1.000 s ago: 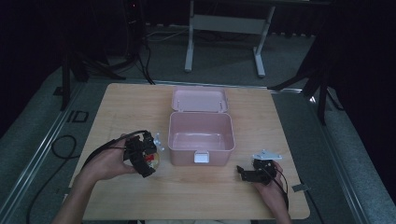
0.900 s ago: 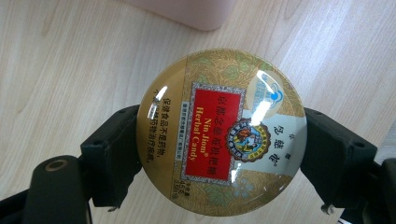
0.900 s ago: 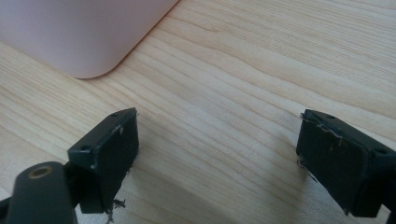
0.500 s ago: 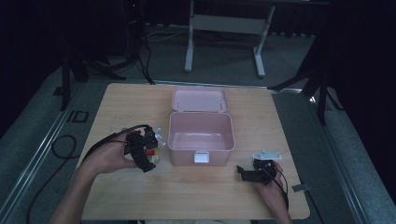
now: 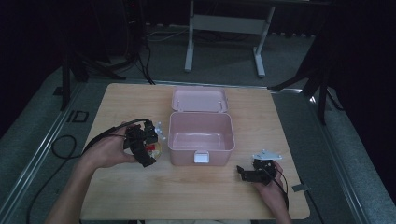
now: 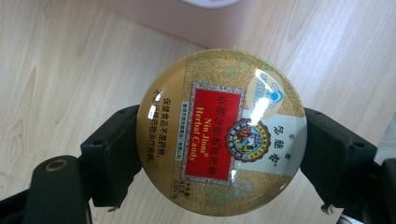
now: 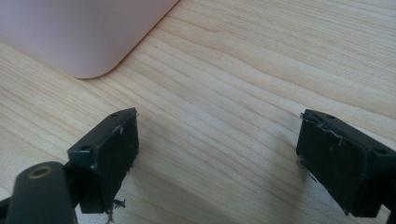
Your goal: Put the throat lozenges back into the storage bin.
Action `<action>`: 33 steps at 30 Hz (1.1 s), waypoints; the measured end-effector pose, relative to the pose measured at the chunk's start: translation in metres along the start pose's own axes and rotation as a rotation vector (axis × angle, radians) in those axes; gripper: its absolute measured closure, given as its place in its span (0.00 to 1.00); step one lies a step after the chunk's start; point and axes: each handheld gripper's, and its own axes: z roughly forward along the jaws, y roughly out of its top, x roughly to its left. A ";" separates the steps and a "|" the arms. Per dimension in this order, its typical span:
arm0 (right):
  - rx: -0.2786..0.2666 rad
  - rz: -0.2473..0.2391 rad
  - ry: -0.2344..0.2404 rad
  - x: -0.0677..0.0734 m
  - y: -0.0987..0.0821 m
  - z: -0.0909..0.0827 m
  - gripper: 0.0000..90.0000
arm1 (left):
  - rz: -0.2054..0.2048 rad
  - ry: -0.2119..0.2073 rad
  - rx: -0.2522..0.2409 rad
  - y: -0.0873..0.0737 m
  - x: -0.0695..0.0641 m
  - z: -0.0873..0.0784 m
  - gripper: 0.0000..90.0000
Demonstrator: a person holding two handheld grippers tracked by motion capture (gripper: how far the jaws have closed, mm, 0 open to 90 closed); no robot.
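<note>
L claw (image 6: 219, 154) clamped on round candy tin (image 6: 222, 133); R claw (image 7: 217, 163) wide apart, nothing between, over table (image 7: 261, 70).

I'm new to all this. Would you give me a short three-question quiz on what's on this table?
1. True or false: the pink box has its lid shut.
2. What does the left gripper hold? A) a spoon B) a round candy tin C) a cable
3. The right gripper stands with its jaws ____.

Key: 1 false, the lid lies open behind it; 2 B; 3 open, nothing between them, over bare table.
</note>
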 end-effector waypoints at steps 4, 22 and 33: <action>0.000 -0.001 0.000 0.000 0.000 0.000 0.14 | 0.004 0.008 0.002 0.002 0.002 -0.003 0.23; 0.000 0.000 0.000 0.000 0.000 0.000 0.14 | 0.008 0.021 -0.027 0.013 0.011 -0.022 0.23; 0.000 -0.001 0.000 0.000 0.000 0.000 0.14 | 0.016 0.025 -0.022 0.022 0.016 -0.027 0.23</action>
